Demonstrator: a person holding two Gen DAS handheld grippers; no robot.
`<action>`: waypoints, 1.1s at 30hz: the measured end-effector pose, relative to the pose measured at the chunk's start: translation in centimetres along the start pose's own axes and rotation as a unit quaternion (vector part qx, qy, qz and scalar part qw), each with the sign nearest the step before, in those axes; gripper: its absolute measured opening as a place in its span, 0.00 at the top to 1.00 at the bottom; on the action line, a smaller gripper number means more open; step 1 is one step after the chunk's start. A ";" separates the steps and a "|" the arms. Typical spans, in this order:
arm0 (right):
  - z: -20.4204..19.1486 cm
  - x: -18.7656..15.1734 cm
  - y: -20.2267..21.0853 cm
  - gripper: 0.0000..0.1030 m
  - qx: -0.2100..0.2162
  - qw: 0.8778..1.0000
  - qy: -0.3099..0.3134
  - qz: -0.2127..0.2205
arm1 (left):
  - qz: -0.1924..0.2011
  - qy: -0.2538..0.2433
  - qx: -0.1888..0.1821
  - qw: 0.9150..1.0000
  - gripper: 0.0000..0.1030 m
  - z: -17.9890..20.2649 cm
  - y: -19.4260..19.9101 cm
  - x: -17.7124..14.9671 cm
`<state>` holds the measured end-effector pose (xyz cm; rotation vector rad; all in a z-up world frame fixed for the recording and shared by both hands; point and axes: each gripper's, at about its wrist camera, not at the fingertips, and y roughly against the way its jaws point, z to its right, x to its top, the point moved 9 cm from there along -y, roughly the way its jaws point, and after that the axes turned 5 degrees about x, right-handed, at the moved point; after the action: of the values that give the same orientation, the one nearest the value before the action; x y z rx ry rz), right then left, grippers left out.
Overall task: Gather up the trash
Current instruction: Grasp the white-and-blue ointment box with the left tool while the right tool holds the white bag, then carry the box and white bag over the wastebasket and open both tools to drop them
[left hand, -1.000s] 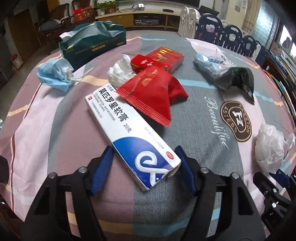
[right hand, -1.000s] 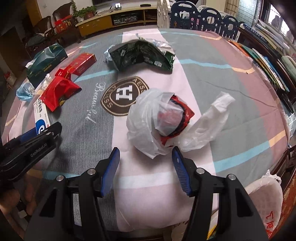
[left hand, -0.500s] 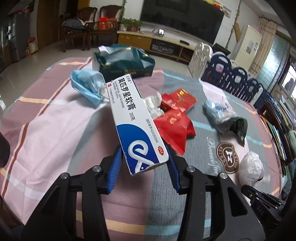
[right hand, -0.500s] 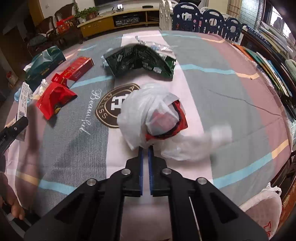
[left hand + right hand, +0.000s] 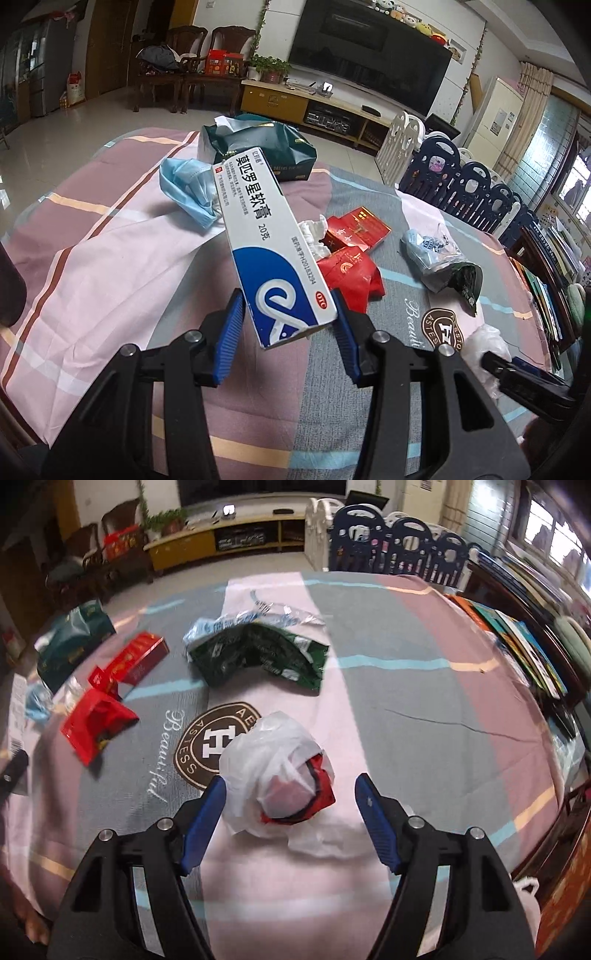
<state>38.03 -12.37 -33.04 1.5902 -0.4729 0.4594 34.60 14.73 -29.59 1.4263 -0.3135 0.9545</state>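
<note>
With my left gripper (image 5: 287,325) clamped on the near end of the ointment box (image 5: 271,247), I note the box held tilted above the tablecloth (image 5: 110,266). My right gripper (image 5: 290,814) stands wide apart, flanking the white plastic bag (image 5: 269,764) on the cloth near the logo (image 5: 212,744).

bare cloth left of blue mask (image 5: 186,192), red wrappers (image 5: 349,275) crowding centre, white bag (image 5: 273,775) between right fingers (image 5: 205,814)

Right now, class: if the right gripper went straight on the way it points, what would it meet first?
Probably the white plastic bag, which lies between the open fingers of the right gripper; depth is unclear.
</note>
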 end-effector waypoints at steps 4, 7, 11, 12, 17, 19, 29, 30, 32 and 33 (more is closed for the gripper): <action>-1.4 -0.7 -0.8 0.75 0.009 1.000 0.021 -0.010 | 0.018 -0.003 -0.001 1.000 0.54 0.1 0.7 0.4; -2.4 -1.3 0.2 0.80 0.015 0.999 0.042 -0.003 | 0.041 -0.012 0.006 0.999 0.54 0.4 1.8 1.0; -2.2 -1.7 3.0 0.80 0.029 0.999 0.035 0.010 | 0.063 -0.020 -0.005 0.998 0.54 1.4 4.0 1.6; -1.9 -1.7 3.7 0.80 0.031 0.999 0.032 0.012 | 0.064 -0.018 -0.011 0.998 0.54 1.7 4.6 1.7; 0.3 -1.8 7.9 0.80 0.030 0.998 0.025 0.039 | 0.059 -0.030 -0.054 0.996 0.54 4.0 8.3 0.7; 1.8 -2.1 10.1 0.80 0.030 0.998 0.021 0.050 | 0.044 -0.036 -0.082 0.995 0.54 5.1 9.7 -0.6; 12.5 -9.3 18.5 0.80 -0.030 0.997 0.057 0.050 | -0.023 -0.173 -0.240 0.955 0.54 15.8 16.3 -10.3; 13.6 -11.0 18.2 0.80 -0.028 0.998 0.054 0.030 | -0.034 -0.185 -0.258 0.948 0.54 16.9 16.9 -11.4; 15.2 -14.1 17.0 0.80 -0.018 0.999 0.039 -0.015 | -0.055 -0.214 -0.291 0.931 0.54 19.1 18.0 -14.0; 15.9 -16.2 15.9 0.80 -0.007 0.998 0.029 -0.055 | -0.064 -0.229 -0.304 0.922 0.54 20.0 18.5 -15.5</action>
<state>15.94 -28.79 -29.96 1.5759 -0.3434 0.4162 18.97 -11.88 -24.11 1.0522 -0.7819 0.3464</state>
